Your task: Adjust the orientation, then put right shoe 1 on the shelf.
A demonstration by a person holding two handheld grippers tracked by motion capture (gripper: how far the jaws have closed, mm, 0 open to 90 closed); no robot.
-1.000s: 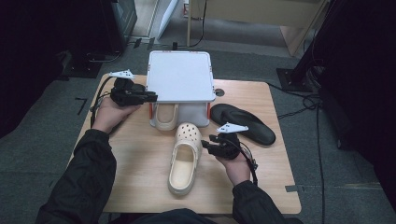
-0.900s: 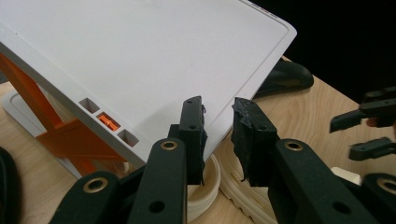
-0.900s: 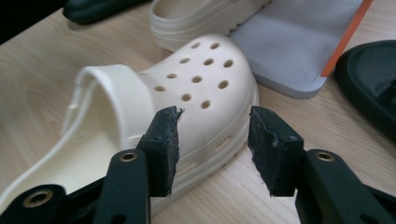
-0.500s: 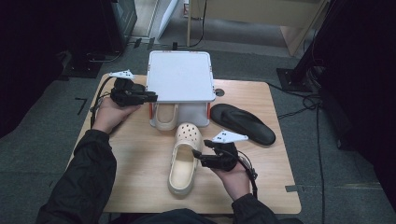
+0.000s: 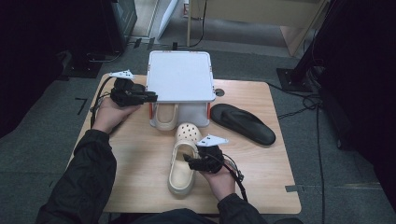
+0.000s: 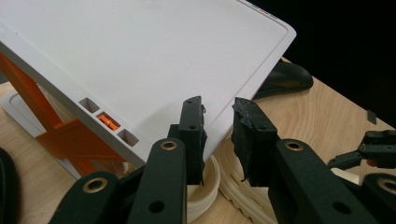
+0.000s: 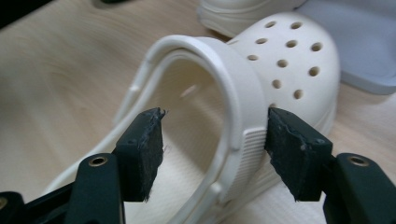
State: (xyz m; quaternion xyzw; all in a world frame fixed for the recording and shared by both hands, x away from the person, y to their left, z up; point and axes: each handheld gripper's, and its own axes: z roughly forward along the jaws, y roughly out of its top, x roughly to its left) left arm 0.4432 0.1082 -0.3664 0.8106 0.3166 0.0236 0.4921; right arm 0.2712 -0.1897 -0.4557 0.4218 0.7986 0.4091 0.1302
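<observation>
Counting two cream clogs (image 5: 184,161), one sandal (image 5: 243,123)

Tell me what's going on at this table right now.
A person is putting cream clogs away under a white stand. The left hand-held gripper is closed on the stand's front corner, steadying it; one clog already sits beneath. The right hand-held gripper has just opened its jaws wide around the side wall of the second clog, which lies on the table; the pads don't yet press it. A black sandal lies to the right.
</observation>
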